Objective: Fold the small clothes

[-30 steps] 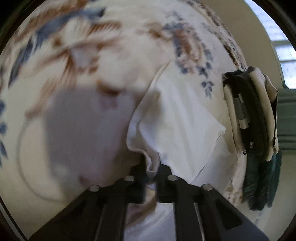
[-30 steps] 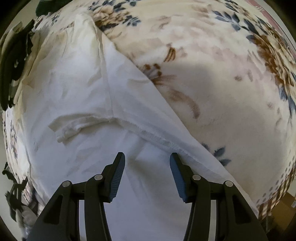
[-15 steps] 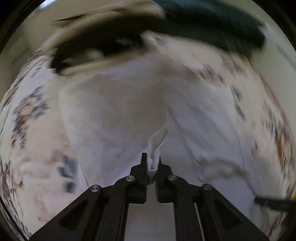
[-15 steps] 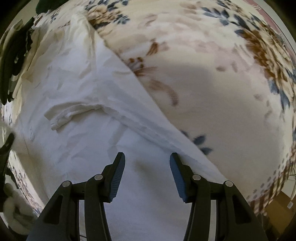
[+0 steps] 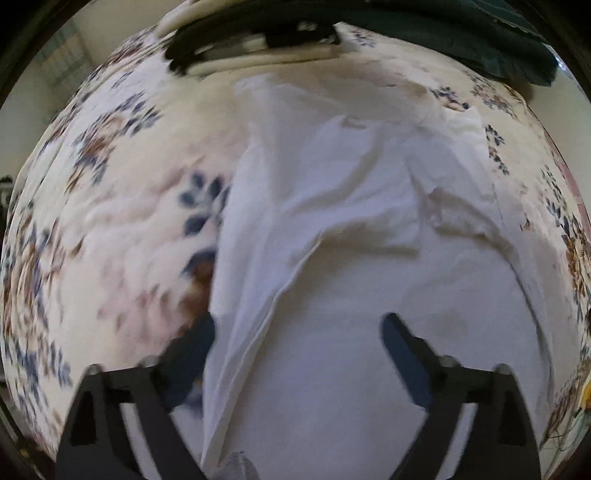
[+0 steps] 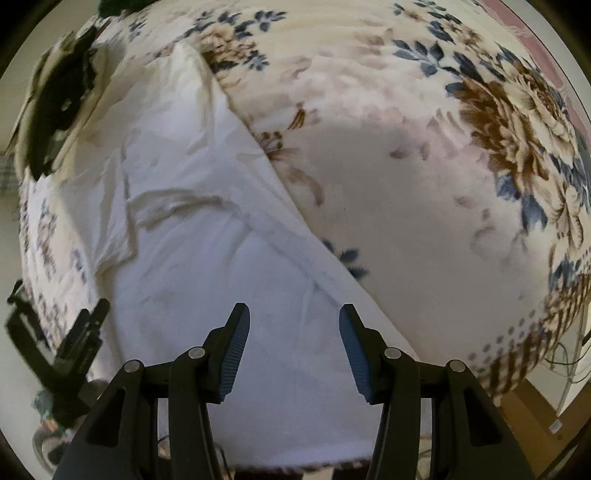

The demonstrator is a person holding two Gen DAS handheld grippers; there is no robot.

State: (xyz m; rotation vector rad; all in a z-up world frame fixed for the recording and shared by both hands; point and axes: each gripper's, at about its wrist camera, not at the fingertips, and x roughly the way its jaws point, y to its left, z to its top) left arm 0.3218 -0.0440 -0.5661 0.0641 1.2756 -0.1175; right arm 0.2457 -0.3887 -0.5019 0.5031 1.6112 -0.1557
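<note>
While a white garment covers it, the floral blanket lies rumpled.

Quick count from my end: one white garment spread out, same one in the right wrist view. One floral blanket under it. One stack of folded clothes at the far edge, cream and black layers, can't tell how many pieces. One dark green cloth beside it. Two grippers: left gripper, right gripper, two fingers each, nothing between them.
</note>
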